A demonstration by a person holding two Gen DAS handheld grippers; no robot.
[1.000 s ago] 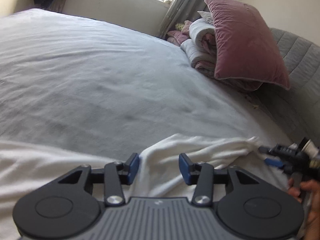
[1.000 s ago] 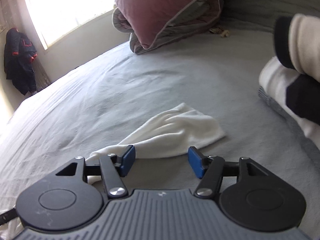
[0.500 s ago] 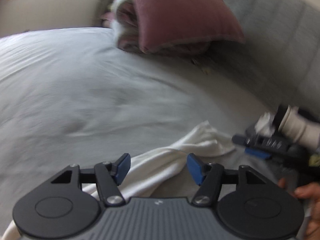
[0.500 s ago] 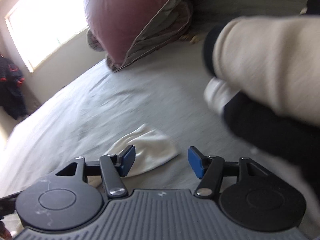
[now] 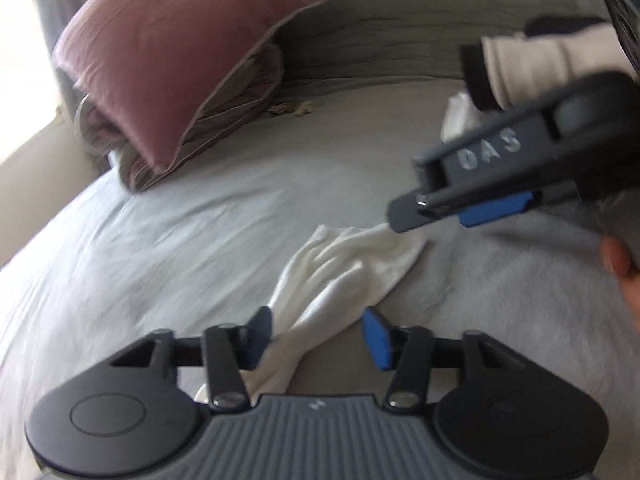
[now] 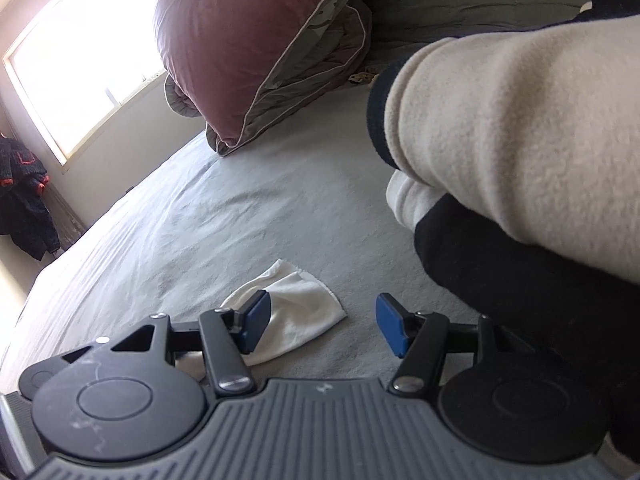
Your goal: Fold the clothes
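Fingers of the left gripper [image 5: 316, 334], tipped with blue pads, are seen partly apart after having just been narrowing, and a strand of the white garment [image 5: 348, 268] runs up between them; its cloth lies against the left-hand pad, but no pinch by both pads is seen. Fingers of the right gripper [image 6: 322, 330] are held moderately wide with nothing between them, only bare sheet, and the garment's near corner lies just behind the left-hand pad. The white garment [image 6: 296, 312] is spread on the grey bed [image 5: 168, 240] as a rumpled, twisted strip, not yet flattened and with no fold made, so the task is judged to be at its start, with straightening and every fold left. Both tools are angled downward toward the bed. In the left wrist view the right gripper [image 5: 476, 208] is seen side-on, hovering just over the garment's far end, with part of a hand [image 5: 624, 280] at the frame's edge. A cream and black sleeve [image 6: 520, 152] fills the right of the right wrist view. A mauve pillow [image 5: 172, 60] is propped at the head of the bed.
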